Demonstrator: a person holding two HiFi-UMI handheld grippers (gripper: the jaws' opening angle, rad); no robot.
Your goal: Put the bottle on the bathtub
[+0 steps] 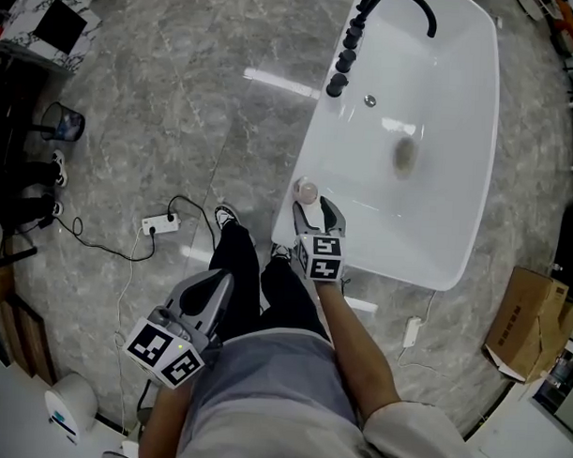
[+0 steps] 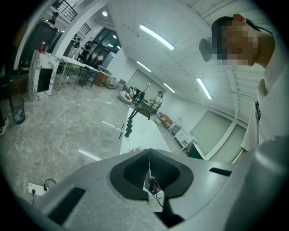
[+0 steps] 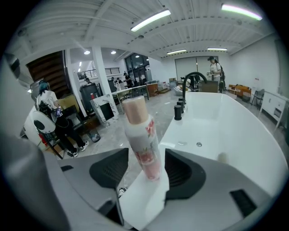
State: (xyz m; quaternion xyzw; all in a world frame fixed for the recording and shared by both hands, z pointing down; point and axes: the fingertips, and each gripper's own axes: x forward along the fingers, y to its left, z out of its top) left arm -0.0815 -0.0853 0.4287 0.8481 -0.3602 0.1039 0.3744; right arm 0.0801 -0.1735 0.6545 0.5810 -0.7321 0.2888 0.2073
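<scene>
One bathtub [image 1: 450, 107] on grey marble floor [image 1: 178, 107] bears the bottle [image 1: 307, 190], right hand-held gripper [image 1: 313, 209] wide around it.

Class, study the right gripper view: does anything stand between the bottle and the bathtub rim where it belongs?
Nothing visible does. The bottle already stands upright on the bathtub rim, between the open jaws of the right gripper, with nothing else between the jaws.

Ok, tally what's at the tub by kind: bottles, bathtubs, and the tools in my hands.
bottle: 1
bathtub: 1
tools: 2, the left tool and the right tool
Total: 4
</scene>
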